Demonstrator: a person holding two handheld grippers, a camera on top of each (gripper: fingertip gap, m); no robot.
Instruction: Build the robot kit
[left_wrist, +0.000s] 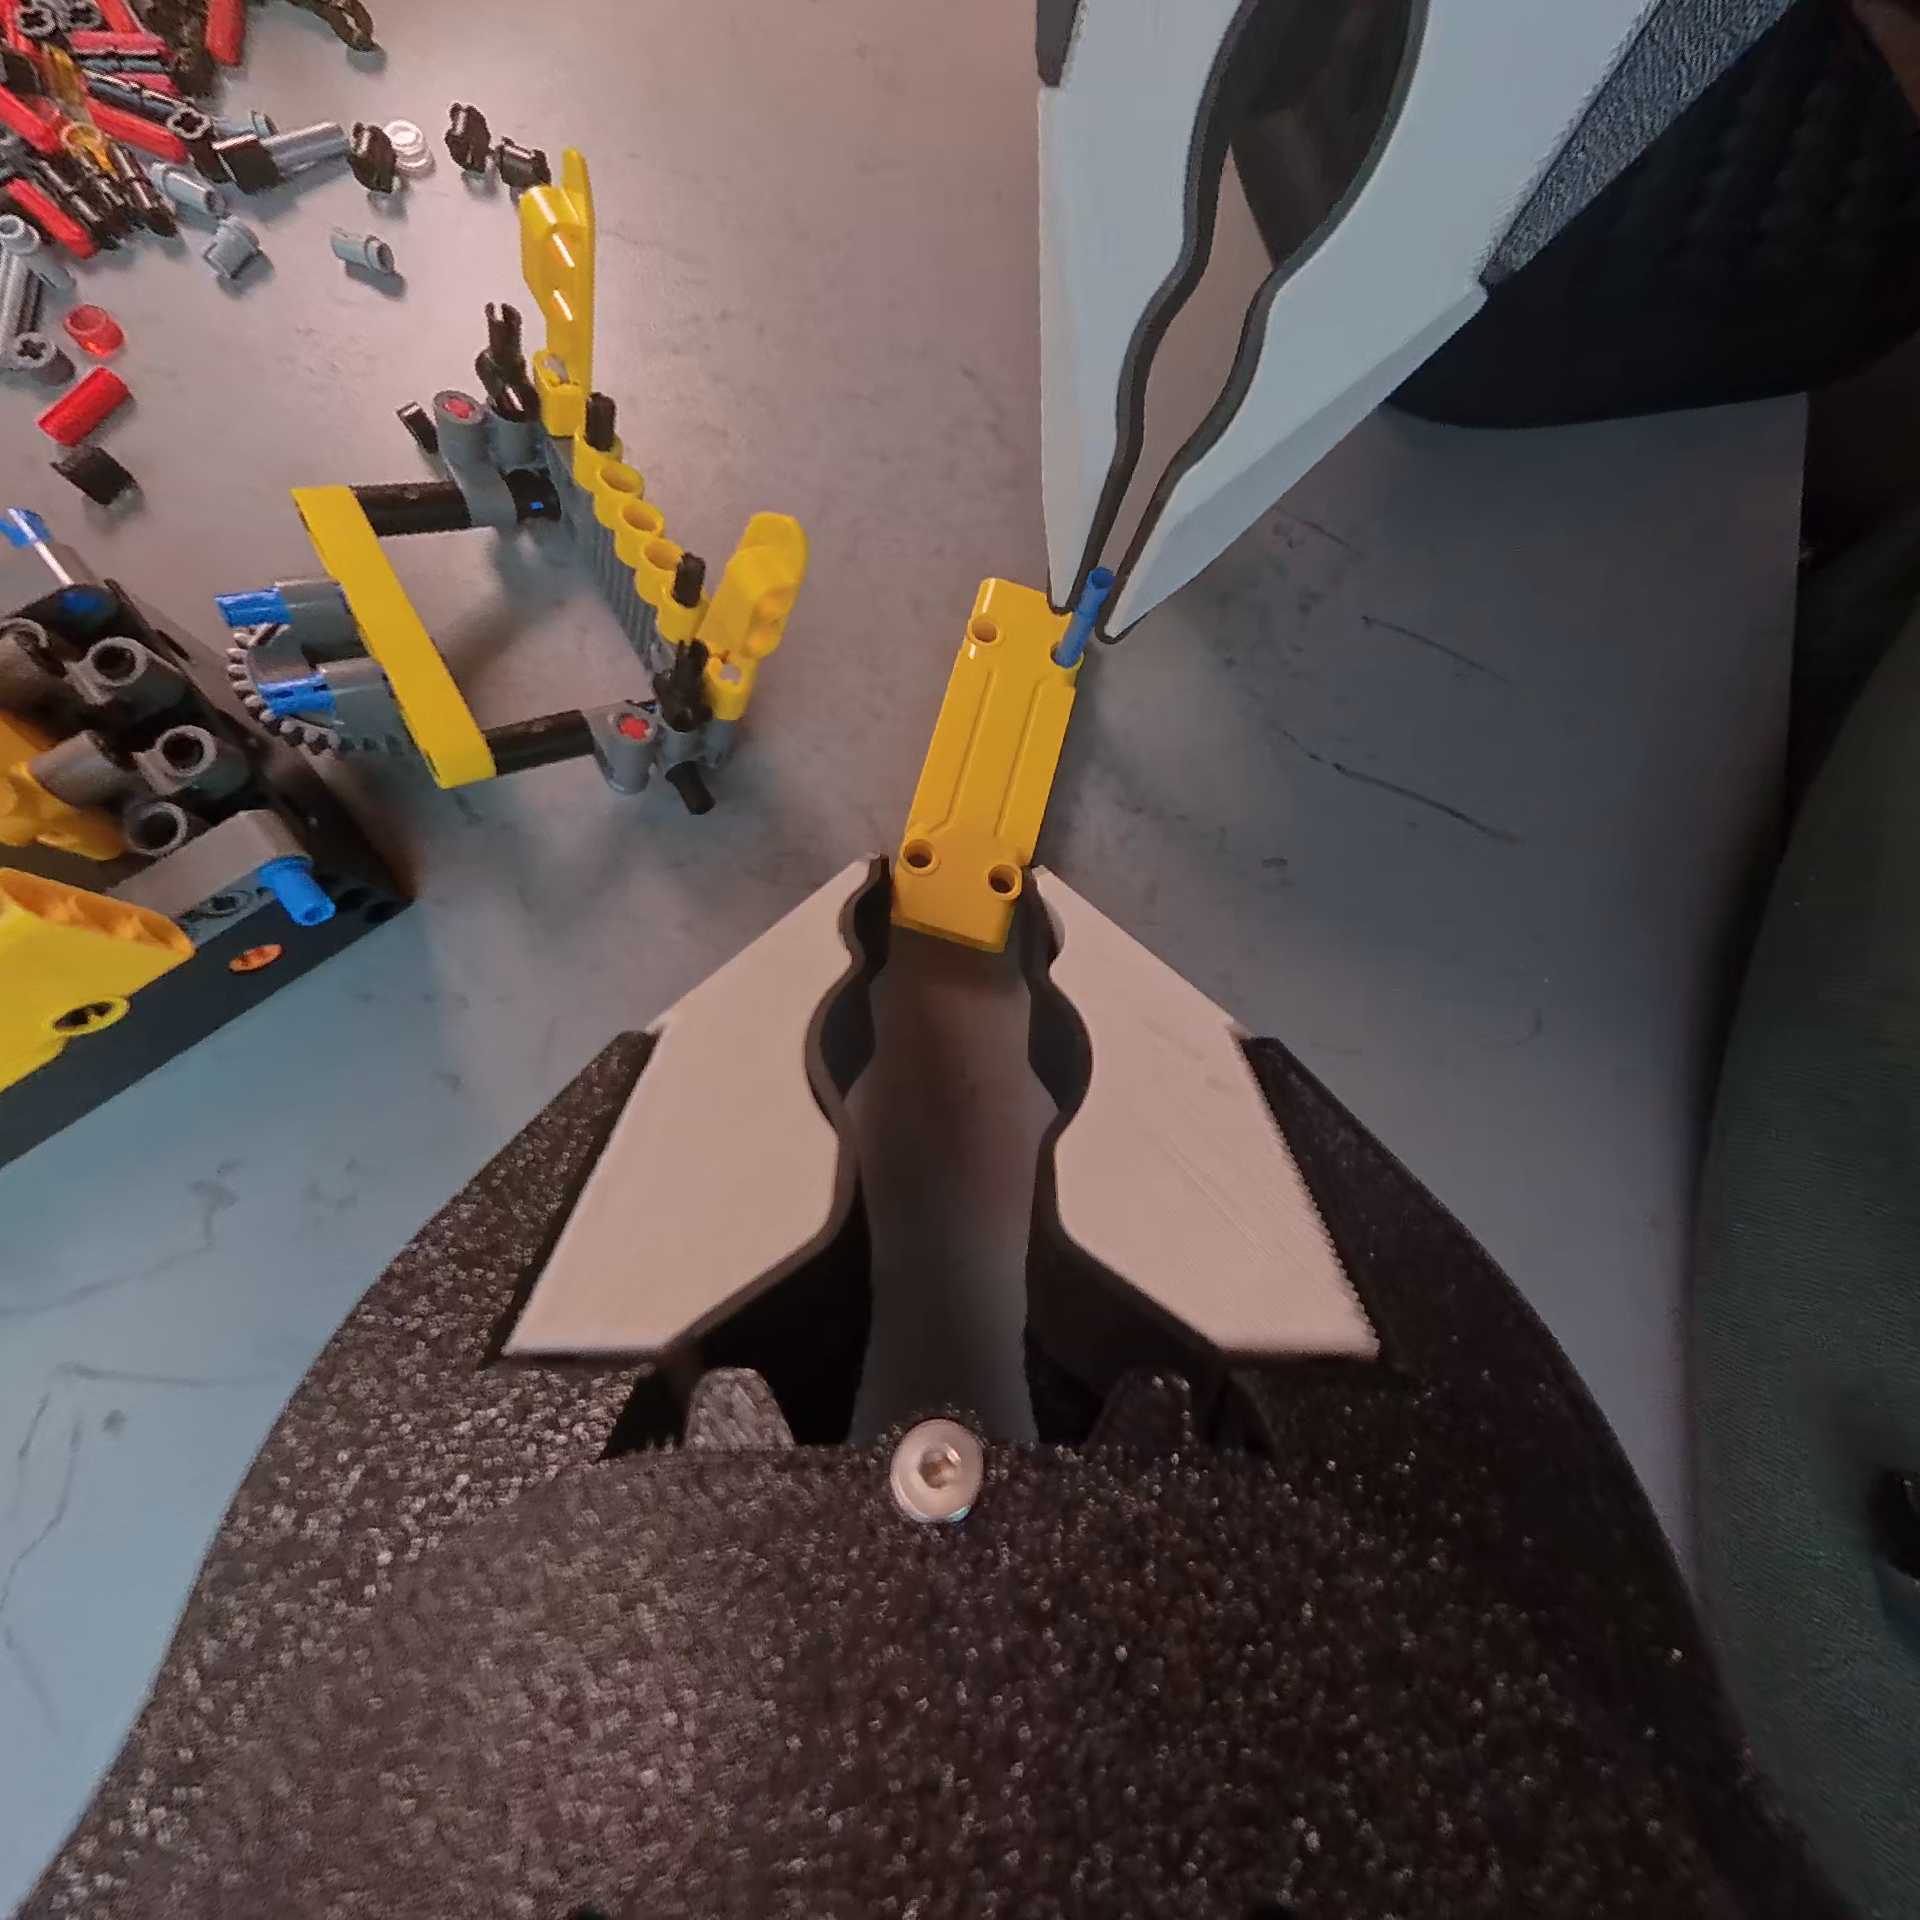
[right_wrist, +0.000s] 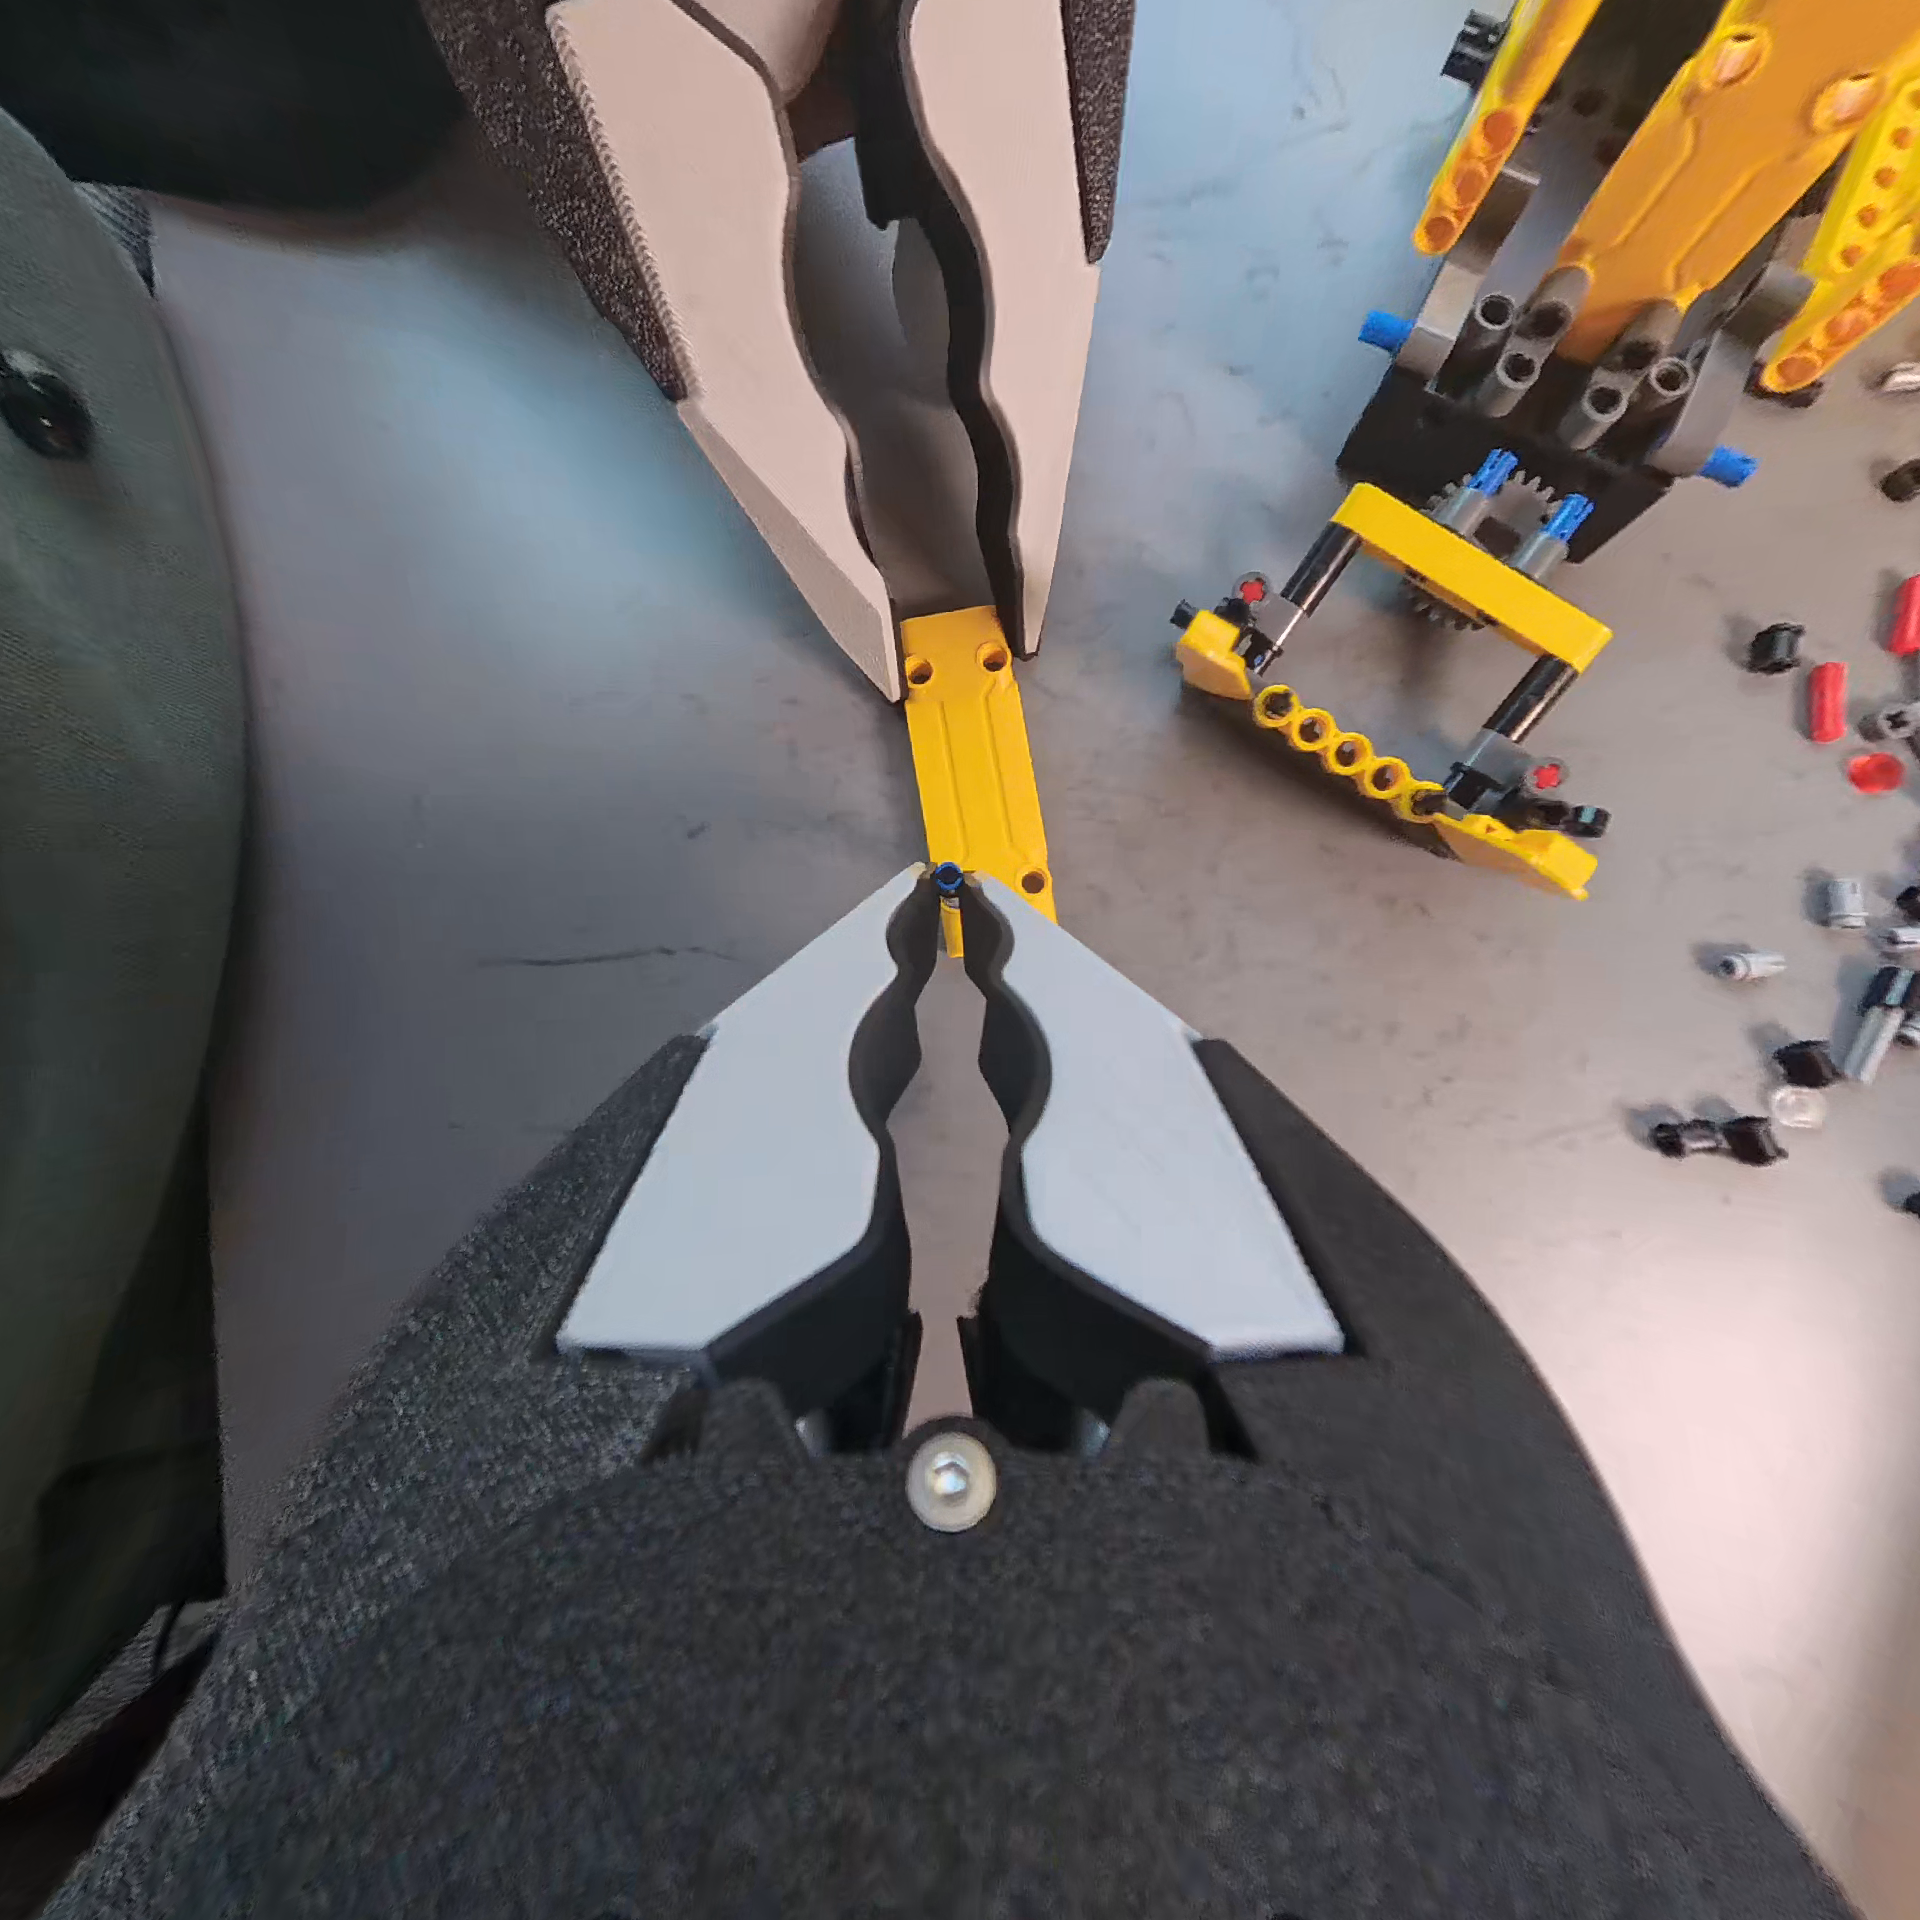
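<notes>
Left wrist view: left claw (left_wrist: 956, 883) grips yellow panel (left_wrist: 992, 748); right claw (left_wrist: 1086, 623) pinches blue pin (left_wrist: 1081, 623).

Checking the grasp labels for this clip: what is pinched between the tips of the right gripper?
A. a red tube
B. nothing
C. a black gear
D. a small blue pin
D: the right gripper is closed on a small blue pin standing in a corner hole of the yellow panel, whose other end the left gripper clamps.

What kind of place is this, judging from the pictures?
Probably a hobby or lab workbench for building toy construction kits: a grey tabletop, loose small parts scattered on it, and a half-built yellow model. The room beyond cannot be seen.
</notes>
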